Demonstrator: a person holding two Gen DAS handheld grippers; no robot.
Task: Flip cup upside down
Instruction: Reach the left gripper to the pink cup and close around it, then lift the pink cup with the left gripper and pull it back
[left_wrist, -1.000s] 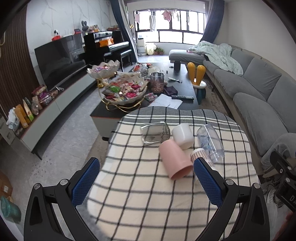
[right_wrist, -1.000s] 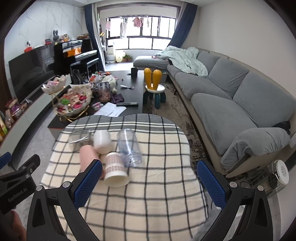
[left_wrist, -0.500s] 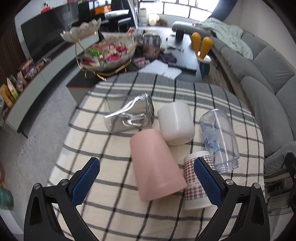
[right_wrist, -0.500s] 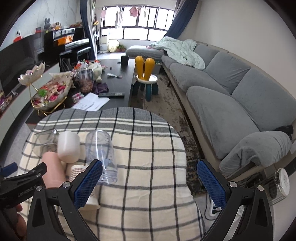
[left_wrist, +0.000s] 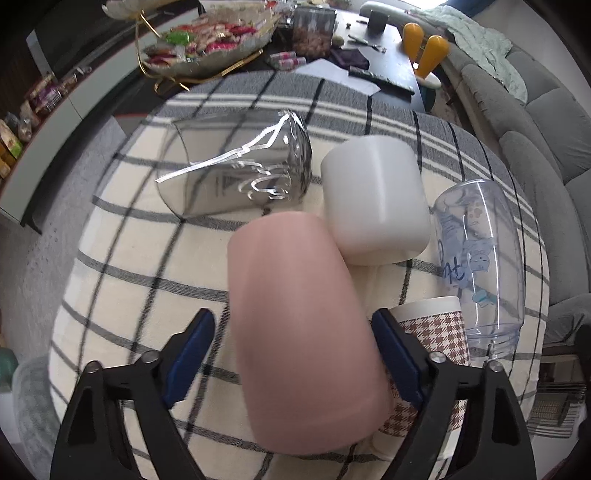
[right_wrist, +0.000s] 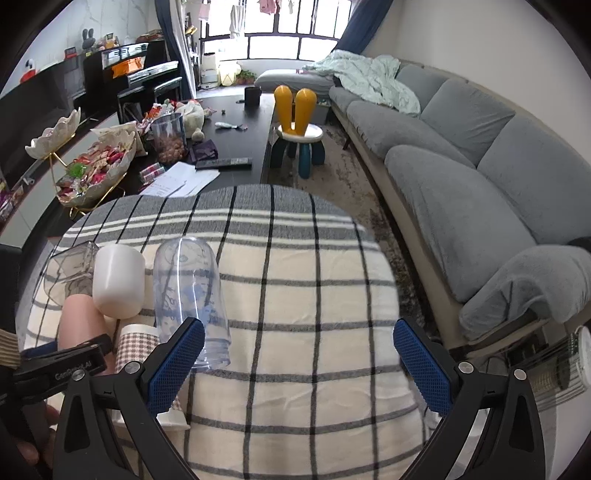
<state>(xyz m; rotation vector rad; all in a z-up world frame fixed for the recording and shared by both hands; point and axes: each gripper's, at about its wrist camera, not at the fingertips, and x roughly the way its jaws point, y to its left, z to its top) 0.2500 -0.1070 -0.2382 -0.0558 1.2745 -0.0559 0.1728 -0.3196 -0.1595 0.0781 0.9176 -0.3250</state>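
Both handheld grippers look alike: the left gripper (left_wrist: 293, 354) and the right gripper (right_wrist: 299, 354) each have matte black angular arms ending in fingers faced with blue, finely cross-hatched pads (right_wrist: 176, 360). Silver screws (right_wrist: 463, 366) sit just behind the pads. One arm carries pale lettering (right_wrist: 72, 371).

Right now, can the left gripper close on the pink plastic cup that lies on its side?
Probably yes. The left gripper is open, with one blue pad on each side of the pink plastic cup. The houndstooth paper cup crowds the right pad.
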